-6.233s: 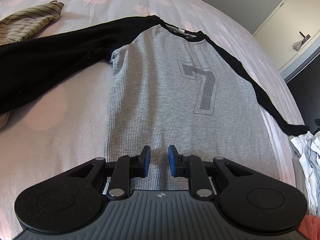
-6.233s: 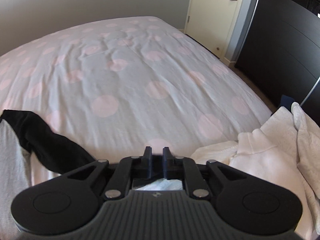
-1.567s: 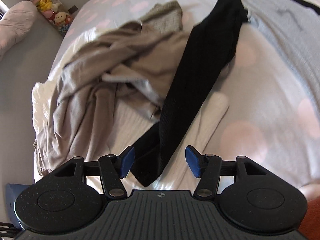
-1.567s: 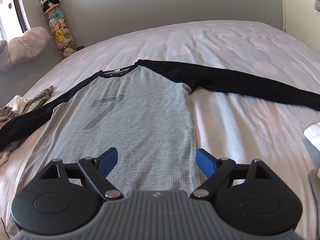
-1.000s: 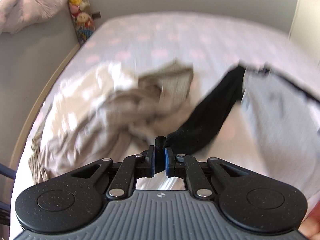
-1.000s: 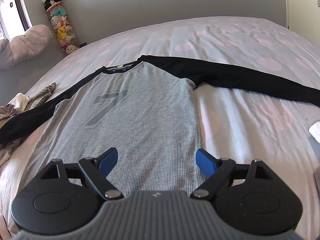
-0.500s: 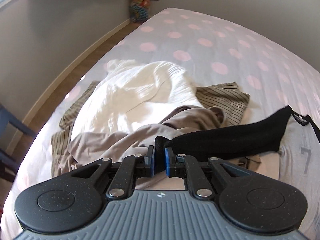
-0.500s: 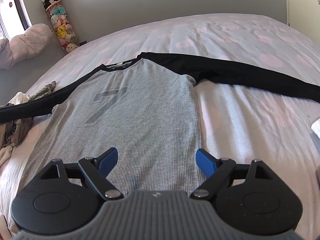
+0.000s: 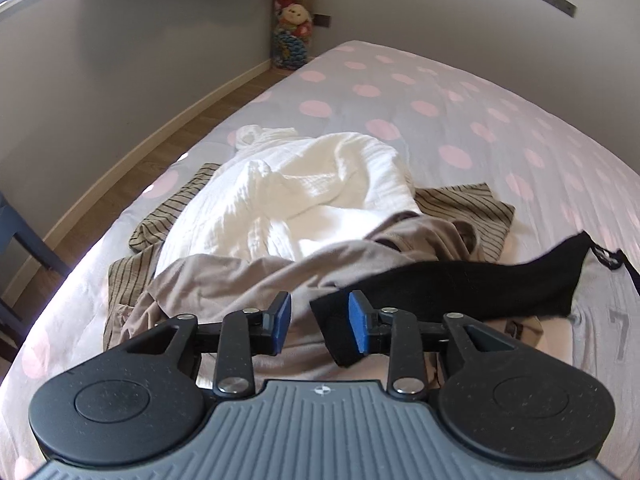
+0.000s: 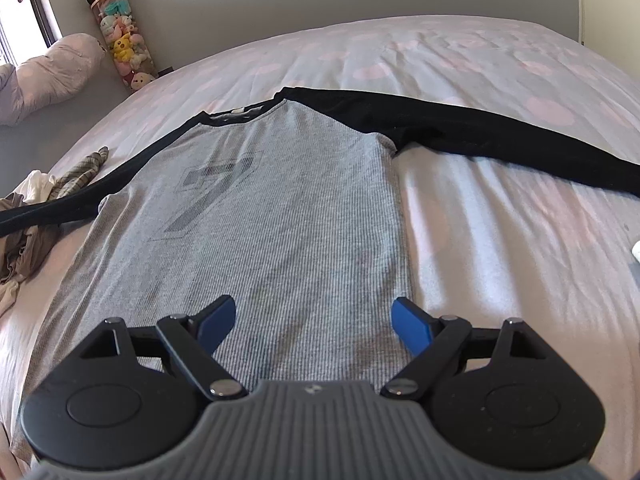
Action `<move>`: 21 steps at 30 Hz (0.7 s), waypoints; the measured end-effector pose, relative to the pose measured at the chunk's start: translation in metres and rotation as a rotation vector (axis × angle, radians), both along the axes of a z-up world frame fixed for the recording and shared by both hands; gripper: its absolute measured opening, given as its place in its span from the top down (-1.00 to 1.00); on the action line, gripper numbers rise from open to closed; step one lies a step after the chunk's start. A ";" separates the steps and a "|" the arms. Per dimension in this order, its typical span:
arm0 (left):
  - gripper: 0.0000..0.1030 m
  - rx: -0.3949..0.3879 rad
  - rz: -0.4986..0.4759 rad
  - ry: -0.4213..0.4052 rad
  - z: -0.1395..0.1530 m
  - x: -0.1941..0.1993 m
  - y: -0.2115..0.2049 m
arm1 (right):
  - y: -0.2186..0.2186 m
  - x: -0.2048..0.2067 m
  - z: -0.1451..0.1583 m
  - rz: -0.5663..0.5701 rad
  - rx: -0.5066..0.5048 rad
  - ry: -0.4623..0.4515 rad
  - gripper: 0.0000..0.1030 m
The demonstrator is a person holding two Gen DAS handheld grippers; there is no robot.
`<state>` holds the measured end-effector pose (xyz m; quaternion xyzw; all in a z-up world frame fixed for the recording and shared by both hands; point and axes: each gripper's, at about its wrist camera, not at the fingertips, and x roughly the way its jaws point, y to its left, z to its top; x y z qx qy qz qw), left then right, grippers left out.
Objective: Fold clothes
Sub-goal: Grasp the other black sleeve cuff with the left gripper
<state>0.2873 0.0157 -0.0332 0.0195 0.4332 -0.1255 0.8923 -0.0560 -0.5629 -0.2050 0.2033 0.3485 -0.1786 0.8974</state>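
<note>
A grey shirt with a printed 7 and black sleeves (image 10: 272,216) lies flat on the spotted bed. Its one black sleeve (image 9: 460,288) stretches out over a pile of clothes; the cuff end lies just by the right finger of my left gripper (image 9: 319,322), which is open and holds nothing. The other black sleeve (image 10: 500,140) lies spread to the right. My right gripper (image 10: 311,320) is wide open and empty above the shirt's hem.
A pile of clothes sits at the bed's left edge: a white garment (image 9: 304,196), a beige one (image 9: 240,280) and a striped one (image 9: 464,208). The pink-spotted bedspread (image 10: 500,248) extends right. A tower of plush toys (image 10: 120,40) stands by the wall.
My left gripper was shut on the black sleeve's cuff and has opened, letting the sleeve drop on the clothes pile. The right gripper has stayed open over the hem.
</note>
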 end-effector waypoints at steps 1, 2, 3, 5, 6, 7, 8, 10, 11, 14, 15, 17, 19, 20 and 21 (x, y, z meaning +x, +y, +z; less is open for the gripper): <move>0.16 -0.002 -0.015 -0.011 -0.002 -0.005 0.000 | 0.000 -0.001 0.000 -0.004 0.001 -0.001 -0.69; 0.09 -0.002 -0.028 -0.020 -0.005 -0.010 0.001 | -0.001 -0.001 0.000 -0.006 0.002 -0.001 -0.69; 0.08 -0.002 -0.040 -0.023 -0.009 -0.015 0.001 | -0.001 -0.001 0.000 -0.007 0.003 0.000 -0.69; 0.06 0.002 -0.057 -0.014 -0.019 -0.021 0.002 | -0.001 -0.001 0.000 -0.006 0.003 0.003 -0.69; 0.05 0.007 -0.062 -0.012 -0.023 -0.023 0.002 | 0.000 -0.001 0.000 -0.003 0.001 0.005 -0.69; 0.05 0.013 -0.066 -0.011 -0.028 -0.024 0.002 | 0.000 -0.001 0.000 -0.001 -0.001 0.007 -0.69; 0.04 0.015 -0.063 -0.012 -0.032 -0.025 0.001 | 0.001 -0.001 -0.001 0.001 -0.002 0.009 -0.69; 0.04 0.010 -0.053 -0.020 -0.038 -0.025 0.002 | 0.001 -0.001 -0.001 0.001 -0.004 0.012 -0.69; 0.04 -0.001 -0.043 -0.027 -0.040 -0.023 0.002 | 0.001 0.000 -0.001 0.000 -0.004 0.013 -0.69; 0.07 -0.025 -0.034 -0.053 -0.040 -0.018 0.000 | 0.000 0.000 -0.001 -0.003 -0.003 0.017 -0.69; 0.18 -0.027 -0.040 -0.060 -0.039 -0.016 -0.002 | 0.000 0.001 -0.002 -0.002 -0.004 0.019 -0.69; 0.54 -0.033 -0.054 -0.062 -0.034 -0.012 -0.008 | 0.001 0.002 -0.002 -0.001 -0.008 0.021 -0.69; 0.82 -0.032 -0.079 -0.050 -0.024 -0.008 -0.017 | 0.001 0.003 -0.001 0.003 -0.012 0.021 -0.69; 0.87 -0.031 -0.092 -0.058 -0.017 -0.008 -0.022 | 0.001 0.003 -0.001 0.005 -0.013 0.020 -0.69; 0.88 -0.029 -0.105 -0.070 -0.008 -0.010 -0.027 | 0.001 0.003 -0.001 0.008 -0.013 0.017 -0.69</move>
